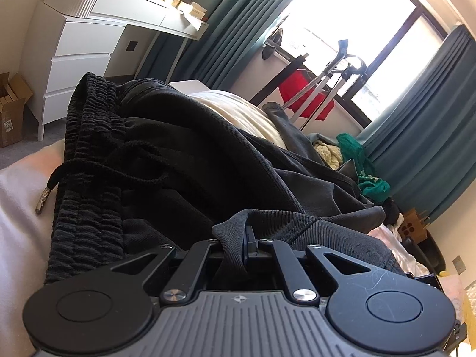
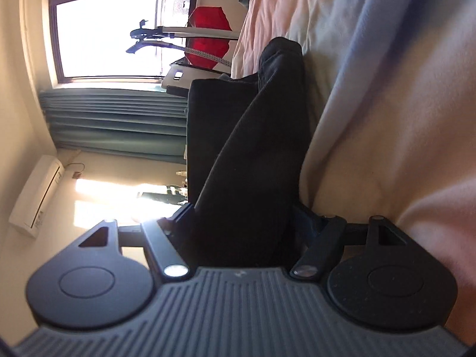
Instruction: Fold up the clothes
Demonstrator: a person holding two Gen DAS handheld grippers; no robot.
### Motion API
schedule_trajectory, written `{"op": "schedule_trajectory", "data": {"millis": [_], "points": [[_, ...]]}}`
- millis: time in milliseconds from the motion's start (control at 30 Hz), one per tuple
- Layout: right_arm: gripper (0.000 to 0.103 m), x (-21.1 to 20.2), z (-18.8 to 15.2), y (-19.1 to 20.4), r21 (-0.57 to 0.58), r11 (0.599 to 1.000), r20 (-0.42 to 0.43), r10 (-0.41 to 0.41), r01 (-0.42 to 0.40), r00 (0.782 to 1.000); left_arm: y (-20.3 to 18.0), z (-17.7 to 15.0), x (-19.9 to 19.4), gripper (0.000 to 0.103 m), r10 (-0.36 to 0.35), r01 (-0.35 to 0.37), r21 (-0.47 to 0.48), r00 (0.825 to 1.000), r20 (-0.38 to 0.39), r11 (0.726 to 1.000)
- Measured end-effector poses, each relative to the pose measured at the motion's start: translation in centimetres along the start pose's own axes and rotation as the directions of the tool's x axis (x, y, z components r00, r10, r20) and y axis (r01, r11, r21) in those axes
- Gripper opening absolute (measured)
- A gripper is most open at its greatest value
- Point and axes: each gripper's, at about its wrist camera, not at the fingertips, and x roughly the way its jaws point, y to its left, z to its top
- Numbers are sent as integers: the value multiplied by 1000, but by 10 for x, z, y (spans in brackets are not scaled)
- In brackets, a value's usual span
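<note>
Item 1, black trousers (image 1: 178, 154): dark woven fabric with a ribbed elastic waistband (image 1: 89, 136) and a black drawstring (image 1: 119, 166) ending in a metal tip (image 1: 43, 200). Location: spread across a pale pink-and-cream bedsheet (image 1: 17, 223), waistband toward the white chest of drawers (image 1: 80, 68).

Item 2, left gripper (image 1: 241, 244): jaws closed tight, a fold of the trouser hem pinched between them, the cloth bunching over and behind the fingertips.

Item 3, right gripper (image 2: 244, 217): view rolled onto its side. Jaws stand wide apart, with a thick upright wad of the black trousers (image 2: 247, 154) filling the gap; whether the pads actually press on it cannot be told. The bedsheet (image 2: 372, 119) lies directly beside the fabric.

Item 4, surroundings: teal curtains (image 1: 431, 125) flanking a bright window (image 1: 357, 29); a red garment (image 1: 306, 95) hanging on a rack near the sill; green clothing (image 1: 363, 166) heaped at the far end of the bed; a cardboard box (image 1: 12, 107) on the floor; a wall air-conditioner (image 2: 35, 193).
</note>
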Motion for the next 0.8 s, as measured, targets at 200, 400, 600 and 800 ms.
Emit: {"op": "schedule_trajectory", "data": {"millis": [200,400,600,800], "points": [[21,-7,-2,17,-143,990,40,-12,18,999,-1,-3,-2,4,-8,8,15,1000,8,1000],[9,-42,6,49,-231,972,177,10,32,984,-18,-10,-18,4,-73,69,80,996,43,994],[8,-99,23,95,-333,942,320,74,39,944,-50,-27,-37,6,-260,255,181,966,1,950],[8,-166,46,116,-373,917,450,47,140,892,-90,-64,-64,18,-402,408,272,912,-79,872]]}}
